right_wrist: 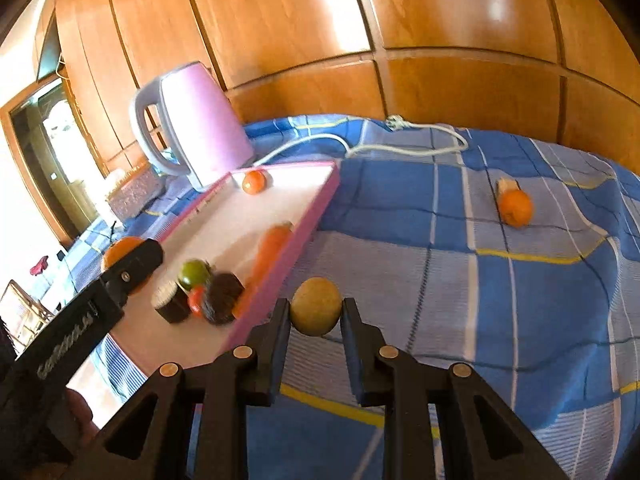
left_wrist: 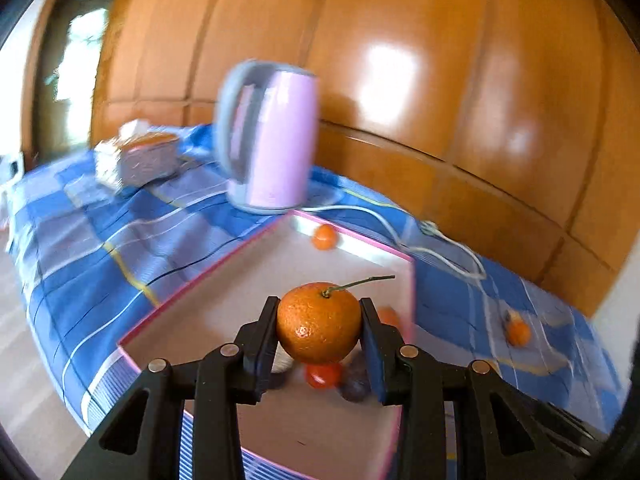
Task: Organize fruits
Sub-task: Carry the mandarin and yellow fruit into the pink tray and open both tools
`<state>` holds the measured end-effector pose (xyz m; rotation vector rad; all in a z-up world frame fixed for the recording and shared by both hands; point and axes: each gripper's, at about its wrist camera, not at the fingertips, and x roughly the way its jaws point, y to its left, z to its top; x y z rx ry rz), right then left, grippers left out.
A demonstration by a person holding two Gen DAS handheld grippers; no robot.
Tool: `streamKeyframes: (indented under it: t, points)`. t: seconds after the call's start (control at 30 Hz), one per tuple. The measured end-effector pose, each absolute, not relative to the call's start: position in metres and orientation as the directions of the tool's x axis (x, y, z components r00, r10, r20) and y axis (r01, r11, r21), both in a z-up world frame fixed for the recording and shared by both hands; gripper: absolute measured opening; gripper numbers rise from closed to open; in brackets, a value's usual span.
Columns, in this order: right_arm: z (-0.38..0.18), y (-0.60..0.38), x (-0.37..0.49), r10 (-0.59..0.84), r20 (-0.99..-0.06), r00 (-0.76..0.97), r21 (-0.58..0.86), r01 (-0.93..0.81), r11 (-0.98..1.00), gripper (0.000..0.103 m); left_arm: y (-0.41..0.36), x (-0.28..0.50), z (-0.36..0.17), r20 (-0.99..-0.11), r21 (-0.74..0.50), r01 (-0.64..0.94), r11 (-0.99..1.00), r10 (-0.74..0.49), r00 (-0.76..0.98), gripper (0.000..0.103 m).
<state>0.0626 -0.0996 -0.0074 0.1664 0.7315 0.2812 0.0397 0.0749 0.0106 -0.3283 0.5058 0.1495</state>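
My left gripper is shut on an orange mandarin with a thin stem, held above the pink-rimmed white tray. In the right wrist view that gripper and its mandarin hang over the tray's left side. My right gripper is shut on a round tan-brown fruit, just right of the tray wall and above the blue checked cloth. Inside the tray lie a small orange fruit, a carrot, a green fruit, a red piece and dark items.
A pink kettle stands behind the tray, and its white cord trails across the cloth. Another orange lies on the cloth at the right, with a pale object behind it. A wooden panelled wall closes off the back. A grey box sits far left.
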Motion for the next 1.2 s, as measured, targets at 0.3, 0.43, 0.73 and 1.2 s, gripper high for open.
streamKeyframes:
  t: [0.3, 0.43, 0.73, 1.2]
  points:
    - [0.009, -0.057, 0.084, 0.353, -0.611, 0.709, 0.228, -0.269, 0.936, 0.026, 0.102, 0.06, -0.011, -0.583, -0.354, -0.318, 0.879, 0.058, 0.81, 0.038]
    - [0.012, -0.049, 0.092, 0.366, -0.61, 0.703, 0.239, -0.277, 0.931, 0.026, 0.102, 0.061, -0.015, -0.606, -0.354, -0.35, 0.867, 0.073, 0.792, 0.039]
    - [0.014, -0.036, 0.101, 0.384, -0.611, 0.692, 0.246, -0.294, 0.923, 0.026, 0.11, 0.06, -0.018, -0.615, -0.355, -0.395, 0.847, 0.107, 0.781, 0.039]
    - [0.013, -0.021, 0.105, 0.406, -0.611, 0.68, 0.252, -0.319, 0.914, 0.031, 0.112, 0.058, -0.018, -0.611, -0.364, -0.406, 0.839, 0.114, 0.783, 0.05]
